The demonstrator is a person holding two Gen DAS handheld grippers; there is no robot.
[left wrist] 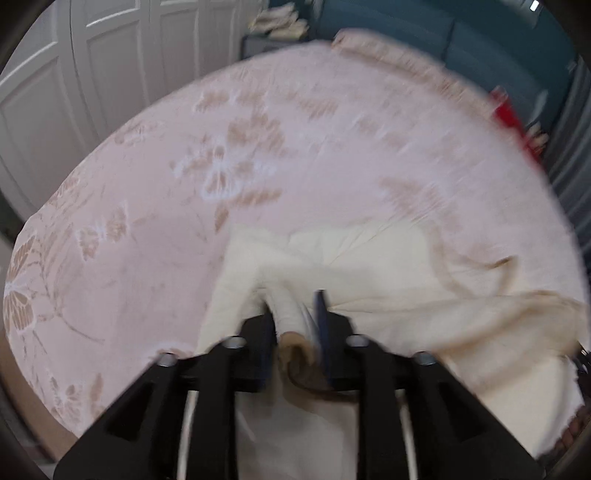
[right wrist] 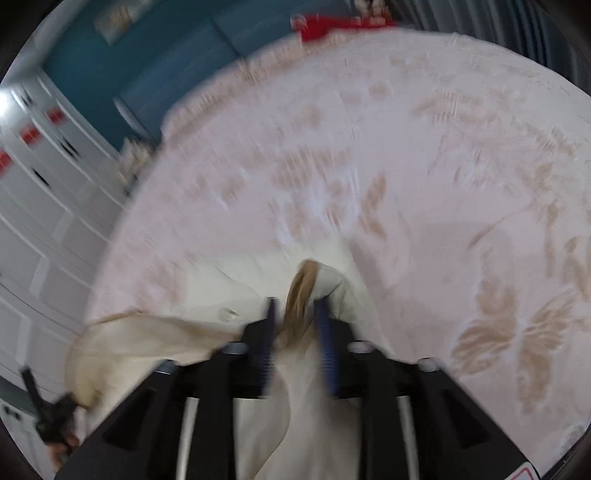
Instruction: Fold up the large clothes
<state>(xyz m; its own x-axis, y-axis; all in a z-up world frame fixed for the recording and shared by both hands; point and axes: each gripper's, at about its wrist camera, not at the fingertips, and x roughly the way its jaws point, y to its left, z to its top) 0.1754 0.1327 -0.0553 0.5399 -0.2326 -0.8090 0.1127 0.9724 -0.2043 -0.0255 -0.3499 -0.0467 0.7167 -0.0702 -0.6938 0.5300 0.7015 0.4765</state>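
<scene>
Since both views are smeared with blur, fine detail is uncertain, but the main facts read clearly. A cream garment lies crumpled on a pink bedspread printed with tan flowers and butterflies, and each tool has a bunch of it. The left gripper has its jaws nearly closed on a roll of cream cloth with a tan hem; the right gripper is pinched the same way on a tan-edged fold.

By its drape the garment looks thin, soft and light — it will sag and slide rather than keep a crease, so I judge the best hold is at corners or along the hemmed edge, pulled taut between the two tools.

Around the bed stand white panelled doors, a teal wall and something red at the far edge. Nothing lies on the spread to block the fold, though the soft bedding itself may bunch underneath.
</scene>
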